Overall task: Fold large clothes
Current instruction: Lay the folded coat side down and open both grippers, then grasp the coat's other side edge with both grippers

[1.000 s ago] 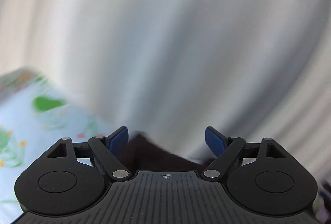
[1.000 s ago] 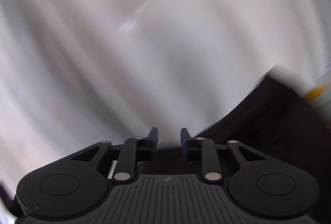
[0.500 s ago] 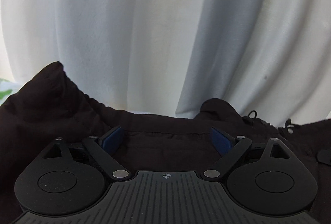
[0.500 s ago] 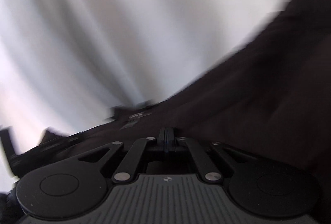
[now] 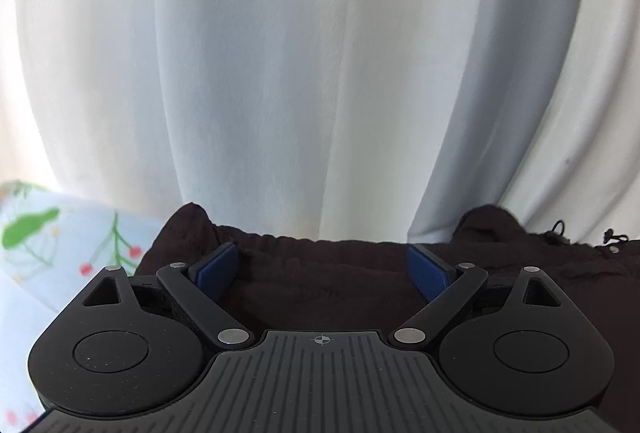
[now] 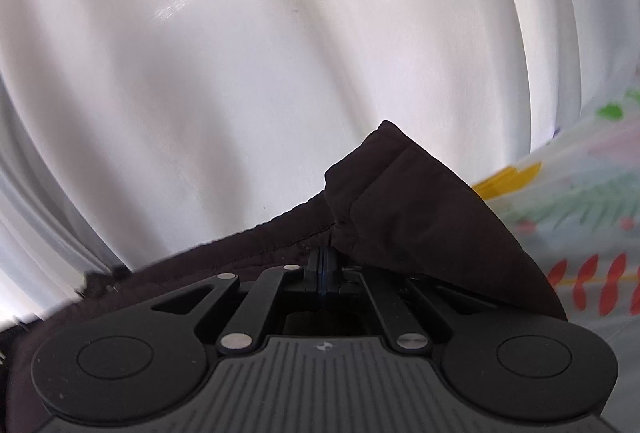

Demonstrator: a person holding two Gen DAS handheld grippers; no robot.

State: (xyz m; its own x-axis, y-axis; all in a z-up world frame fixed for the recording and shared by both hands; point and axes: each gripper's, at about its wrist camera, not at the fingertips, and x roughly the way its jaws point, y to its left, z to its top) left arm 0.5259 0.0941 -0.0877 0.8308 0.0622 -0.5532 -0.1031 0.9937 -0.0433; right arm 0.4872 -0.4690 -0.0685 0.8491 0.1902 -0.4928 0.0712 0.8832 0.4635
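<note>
Two risks stand out. Right gripper point(image 6: 322, 263) jaws are clamped on the black garment's point(image 6: 420, 217) edge, a thin pinch that could slip. Left gripper point(image 5: 322, 269) jaws, just opening, stand apart over cloth lying on the floral sheet point(image 5: 48, 233); closing there could gather several layers.

The left claw point(image 5: 322, 271) hangs over a black garment point(image 5: 320, 281), its blue pads point(image 5: 218, 269) spread wide and just opened further, with dark cloth lying below and between them, untouched as far as one can tell. A gathered edge runs across, with a drawstring point(image 5: 560, 233) at the right. The floral sheet point(image 5: 60, 245) shows at left; a white curtain point(image 5: 300, 73) hangs behind.
</note>
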